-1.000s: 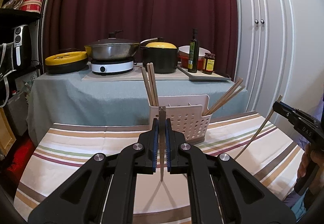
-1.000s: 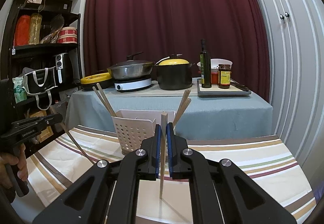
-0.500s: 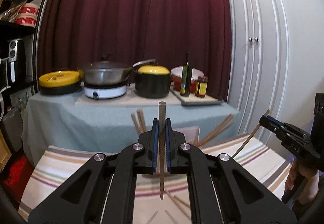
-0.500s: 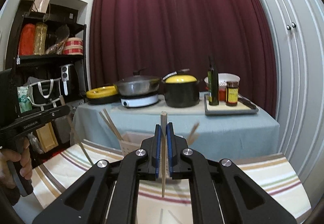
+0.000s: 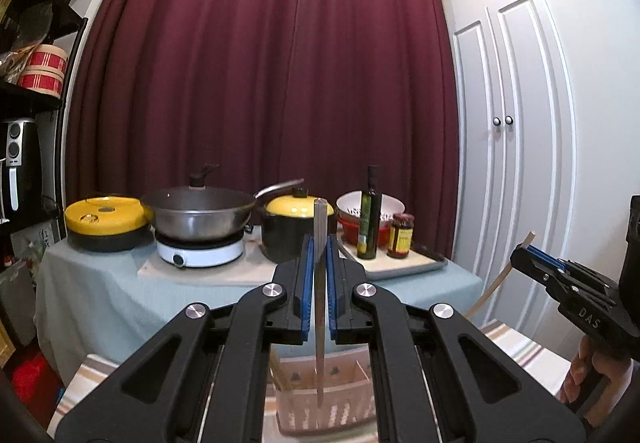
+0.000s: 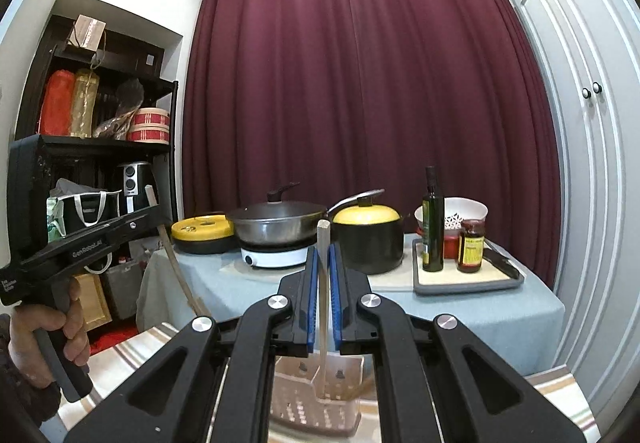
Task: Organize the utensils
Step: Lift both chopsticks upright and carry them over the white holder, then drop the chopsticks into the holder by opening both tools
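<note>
— What carries everything?
— A striped table [image 6: 560, 389], with a perforated utensil caddy [image 6: 316, 409] at 6 o'clock.
— And behind?
— A second table in blue cloth [image 6: 500, 309]: induction hob [image 6: 276, 257] at 12, yellow-lidded pot [image 6: 370, 243] beside it, tray [image 6: 468, 281] at 2.

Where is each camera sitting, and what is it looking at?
Left wrist view: sits on the left gripper, looking forward along a chopstick and down at the utensil basket; the person's right hand shows.
Right wrist view: sits on the right gripper, holding its own chopstick over the same basket; the person's left hand shows.
Both views share the basket, the wok, the yellow-lidded pot and the maroon curtain.
</note>
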